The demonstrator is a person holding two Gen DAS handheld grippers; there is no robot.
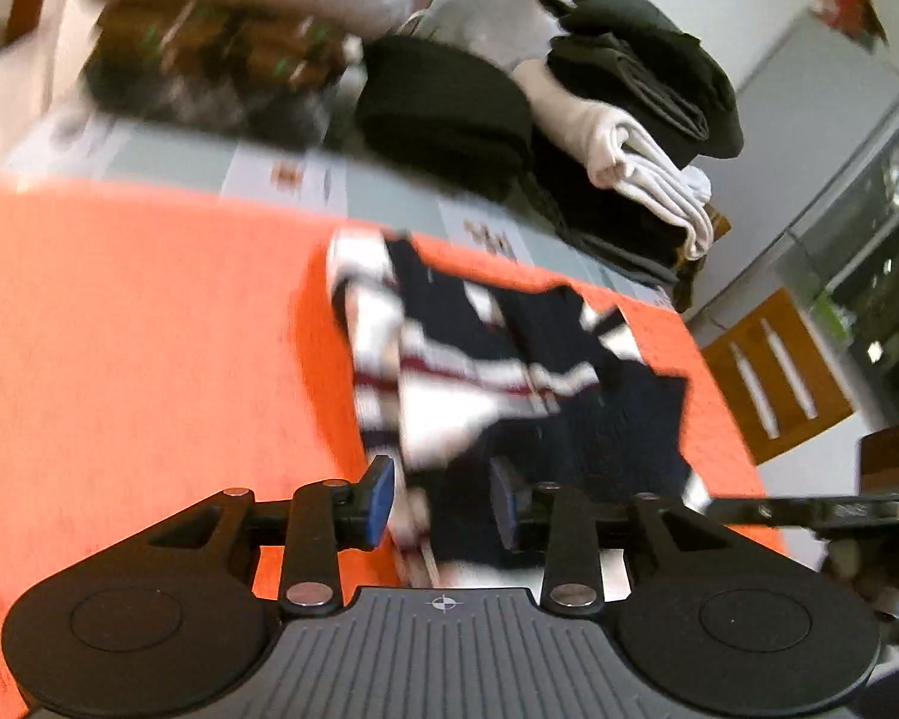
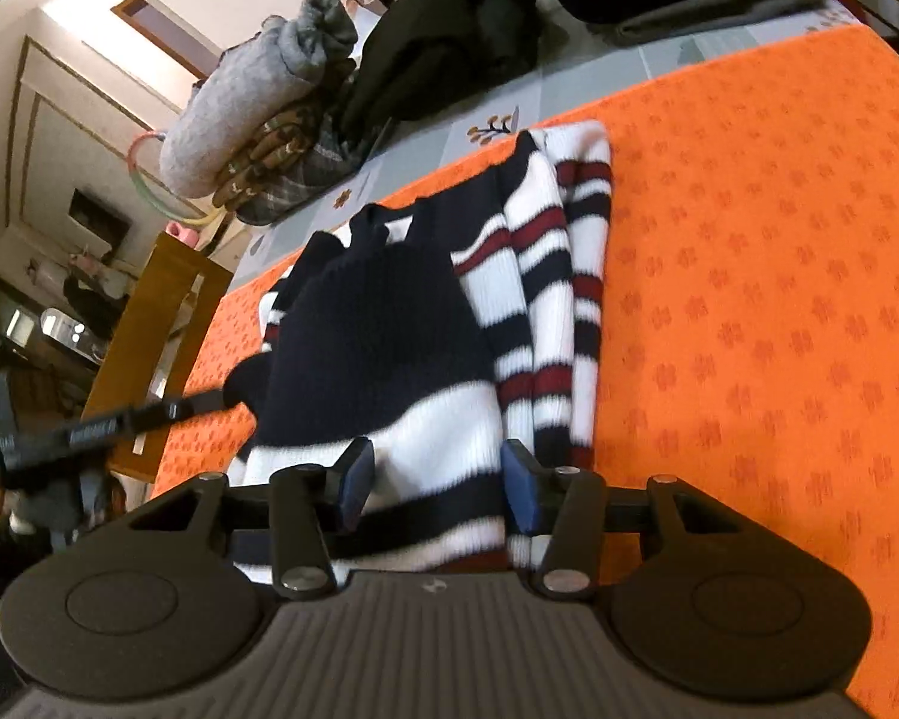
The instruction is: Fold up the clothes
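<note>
right wrist: striped sweater [image 2: 479,311] between parted right tongs [image 2: 437,482]; left tongs [image 1: 443,503] blurred, apparently parted.

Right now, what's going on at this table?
A person is folding clothes with a handheld gripper in each hand. A navy, white and red striped sweater lies partly folded on the orange cloth. Both the left gripper and the right gripper sit at its near edge, jaws apart with knit between them; no clamp is visible. Stacks of already folded clothes sit at the table's far side, beyond the orange cloth.
</note>
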